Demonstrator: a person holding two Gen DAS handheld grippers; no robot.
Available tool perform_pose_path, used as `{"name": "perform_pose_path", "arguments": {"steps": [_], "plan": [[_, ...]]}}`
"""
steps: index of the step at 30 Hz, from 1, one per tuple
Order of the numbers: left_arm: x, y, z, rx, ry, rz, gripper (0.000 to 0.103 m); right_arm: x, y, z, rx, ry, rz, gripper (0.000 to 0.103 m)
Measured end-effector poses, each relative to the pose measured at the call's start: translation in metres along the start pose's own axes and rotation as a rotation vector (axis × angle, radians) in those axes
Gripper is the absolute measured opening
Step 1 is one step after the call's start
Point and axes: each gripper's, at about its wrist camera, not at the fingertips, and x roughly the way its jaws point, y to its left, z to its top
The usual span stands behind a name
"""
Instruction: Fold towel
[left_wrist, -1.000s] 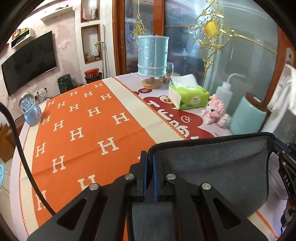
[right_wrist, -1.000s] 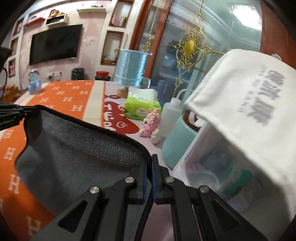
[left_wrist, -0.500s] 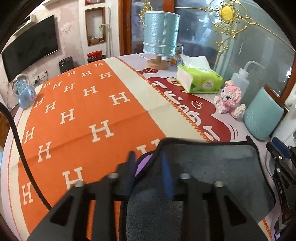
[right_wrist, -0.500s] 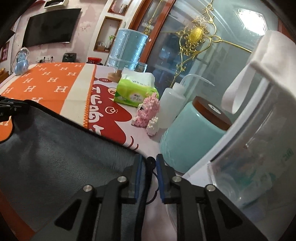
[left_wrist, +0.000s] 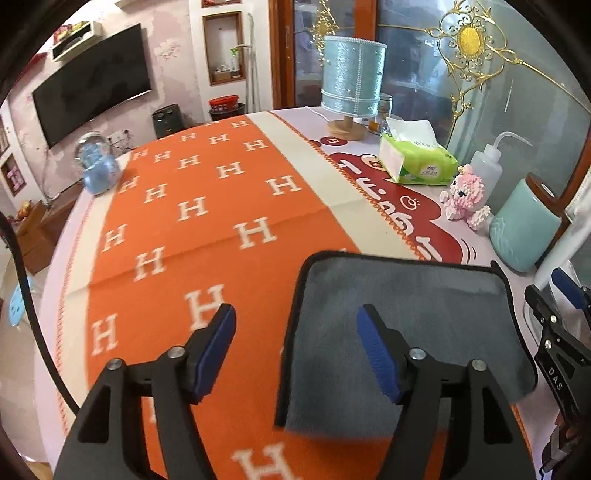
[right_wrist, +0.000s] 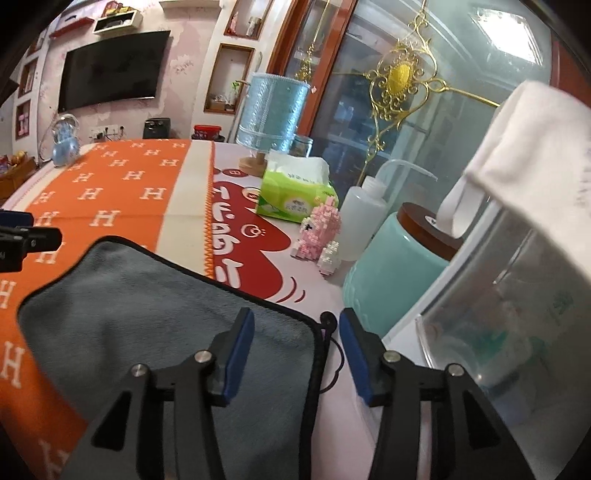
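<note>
A grey towel with a dark hem lies folded flat on the orange tablecloth. My left gripper is open, straddling the towel's left edge just above it. In the right wrist view the towel lies at lower left and my right gripper is open over its right far corner, where a thin hanging loop sticks out. Neither gripper holds anything. The right gripper also shows at the right edge of the left wrist view.
Along the table's right side stand a teal lamp, a green tissue pack, a pink block toy, a squeeze bottle and a teal jar. A clear box with a white cloth on top stands close right.
Both grippers were shut on the towel's corners, holding it up. They lowered it onto the table and opened; the towel now lies flat, released.
</note>
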Motion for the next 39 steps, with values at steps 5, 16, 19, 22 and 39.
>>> {"name": "perform_pose_path", "arguments": {"steps": [5,16,19,22,39], "plan": [[-0.046,0.011,-0.024,0.000,-0.016,0.051,0.071,-0.029,0.001,-0.006,0.025,0.001,0.038,0.056],[-0.141,0.030,-0.093,-0.026,-0.053,0.107,0.076,-0.102,0.009,-0.032,0.035,-0.010,0.081,0.061],[-0.164,0.034,-0.116,-0.048,-0.053,0.105,0.076,-0.126,0.008,-0.044,0.051,-0.005,0.094,0.062],[-0.188,0.037,-0.143,-0.064,-0.050,0.099,0.076,-0.153,0.006,-0.060,0.071,0.002,0.106,0.063],[-0.302,0.034,-0.270,-0.103,0.053,0.108,0.085,-0.270,0.003,-0.143,0.059,0.157,0.230,0.079]]}}
